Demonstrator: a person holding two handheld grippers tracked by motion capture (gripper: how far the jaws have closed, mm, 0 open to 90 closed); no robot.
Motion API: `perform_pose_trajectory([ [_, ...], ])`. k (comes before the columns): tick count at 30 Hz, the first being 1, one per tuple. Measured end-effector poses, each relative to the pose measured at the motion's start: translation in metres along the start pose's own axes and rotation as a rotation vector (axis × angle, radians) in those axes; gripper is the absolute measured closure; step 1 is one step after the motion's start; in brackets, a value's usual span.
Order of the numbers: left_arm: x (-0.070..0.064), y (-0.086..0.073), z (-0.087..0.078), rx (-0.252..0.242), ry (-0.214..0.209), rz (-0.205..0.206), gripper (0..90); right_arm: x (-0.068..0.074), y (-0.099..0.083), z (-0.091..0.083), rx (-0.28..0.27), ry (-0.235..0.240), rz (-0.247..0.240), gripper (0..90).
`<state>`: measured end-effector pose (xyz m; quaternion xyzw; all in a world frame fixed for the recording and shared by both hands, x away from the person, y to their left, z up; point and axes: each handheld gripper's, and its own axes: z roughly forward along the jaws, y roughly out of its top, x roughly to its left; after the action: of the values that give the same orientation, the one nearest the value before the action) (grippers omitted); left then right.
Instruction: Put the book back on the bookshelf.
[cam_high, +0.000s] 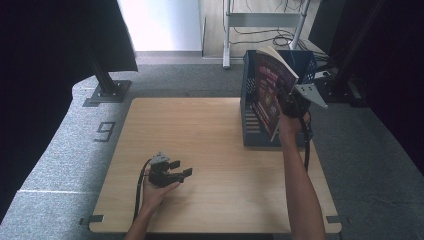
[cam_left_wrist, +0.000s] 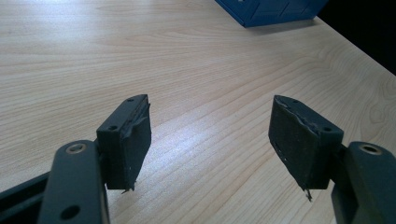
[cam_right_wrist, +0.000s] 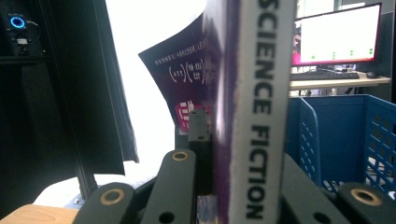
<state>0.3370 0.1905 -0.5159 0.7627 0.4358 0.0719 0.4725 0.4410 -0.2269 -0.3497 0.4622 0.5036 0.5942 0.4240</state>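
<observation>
High view: right gripper (cam_high: 291, 102) clamps book (cam_high: 269, 90) above blue crate (cam_high: 250, 120), long axis tilted up-left. Risk: cover catches the crate's rim.

Left gripper view: left gripper (cam_left_wrist: 210, 135) wide apart, empty, table (cam_left_wrist: 187, 60) ahead.

Right gripper view: spine (cam_right_wrist: 264, 107) upright between the jaws; thin grip, could pivot or slip.

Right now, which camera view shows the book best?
The high view: there the book shows whole, its dark cover facing the camera, held up by the right tool over the blue crate. The right gripper view shows its spine close up, reading SCIENCE FICTION. The left gripper view faces bare table.
</observation>
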Motion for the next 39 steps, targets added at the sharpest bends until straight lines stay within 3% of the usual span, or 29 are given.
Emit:
perform_pose_trajectory([
  [20,0.004,0.000,-0.003,0.000,-0.002,-0.010,29.6,0.000,-0.007,0.027,0.003,-0.022,0.011,81.4],
  [39,0.007,0.000,-0.007,-0.010,0.000,-0.022,29.7,0.000,-0.026,0.050,-0.008,-0.052,0.038,81.3],
])
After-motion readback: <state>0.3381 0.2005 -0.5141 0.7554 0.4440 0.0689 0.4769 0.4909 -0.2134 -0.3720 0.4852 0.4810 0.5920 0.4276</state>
